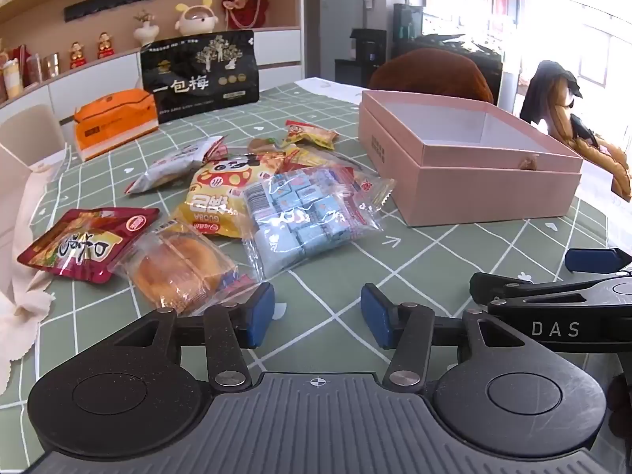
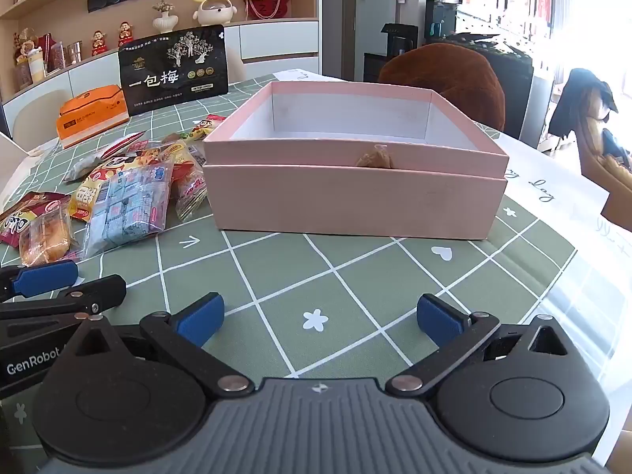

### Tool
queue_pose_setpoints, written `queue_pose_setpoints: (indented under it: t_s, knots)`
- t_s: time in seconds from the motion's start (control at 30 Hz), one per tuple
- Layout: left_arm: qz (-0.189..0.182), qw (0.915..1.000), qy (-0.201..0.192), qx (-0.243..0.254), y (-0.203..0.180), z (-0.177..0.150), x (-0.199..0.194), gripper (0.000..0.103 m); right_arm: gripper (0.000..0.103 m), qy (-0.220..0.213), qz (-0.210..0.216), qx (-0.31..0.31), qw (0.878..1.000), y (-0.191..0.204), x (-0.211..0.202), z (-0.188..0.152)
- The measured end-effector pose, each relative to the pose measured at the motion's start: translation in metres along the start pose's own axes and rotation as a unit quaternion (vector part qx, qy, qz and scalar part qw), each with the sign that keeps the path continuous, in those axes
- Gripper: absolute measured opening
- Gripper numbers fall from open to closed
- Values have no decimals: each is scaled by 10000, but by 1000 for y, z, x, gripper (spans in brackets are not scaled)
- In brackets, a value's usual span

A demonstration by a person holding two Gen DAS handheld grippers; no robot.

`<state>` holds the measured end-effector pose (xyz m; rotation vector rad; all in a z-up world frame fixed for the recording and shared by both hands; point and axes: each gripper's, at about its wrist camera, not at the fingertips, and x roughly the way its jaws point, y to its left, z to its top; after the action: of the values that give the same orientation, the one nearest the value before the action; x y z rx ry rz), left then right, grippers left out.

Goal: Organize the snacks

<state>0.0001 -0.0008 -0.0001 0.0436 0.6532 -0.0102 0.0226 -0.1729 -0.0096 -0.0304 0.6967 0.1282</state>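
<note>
- Nearest the left wrist camera, the left tool (image 1: 318,312) hovers low over the green grid-patterned cloth of the counter (image 1: 335,276), blue pads partly apart with nothing between them; its left pad sits just beside the clear-wrapped round golden pastry (image 1: 177,268).
- Right tool (image 2: 318,318), seen from its own wrist camera, has its pads spread wide and empty, aimed at the near wall of the open pale-pink rectangular cardboard box (image 2: 355,201); this wide stance suits, by judgement, steadying the box or receiving a bulky packet.
- Pink box: the landmark; open-topped, white-lined, no snacks visible inside, so sorting appears not yet begun.
- Snack pile, left of the box: a clear bag of small blue-wrapped candies (image 1: 304,213) lies closest to the box wall, a yellow panda-printed puffed packet (image 1: 221,201) beyond it to the left, a dark red foil pouch (image 1: 85,243) farthest left.
- Behind the pile and left of the box stand a tall black printed pouch (image 1: 201,75) and an orange carton (image 1: 114,122), well apart from the box.
- Loose packets lie flat and overlapping, probably tipped out for one-by-one transfer into the box.
</note>
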Motion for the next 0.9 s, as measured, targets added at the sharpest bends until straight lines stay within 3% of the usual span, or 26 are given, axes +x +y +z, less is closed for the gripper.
queue_pose_setpoints:
  t_s: [0.9]
  knots:
    - [-61,9999,-11,-81,1,0,0,56,103,0,8,-5,10000,0,-1,1]
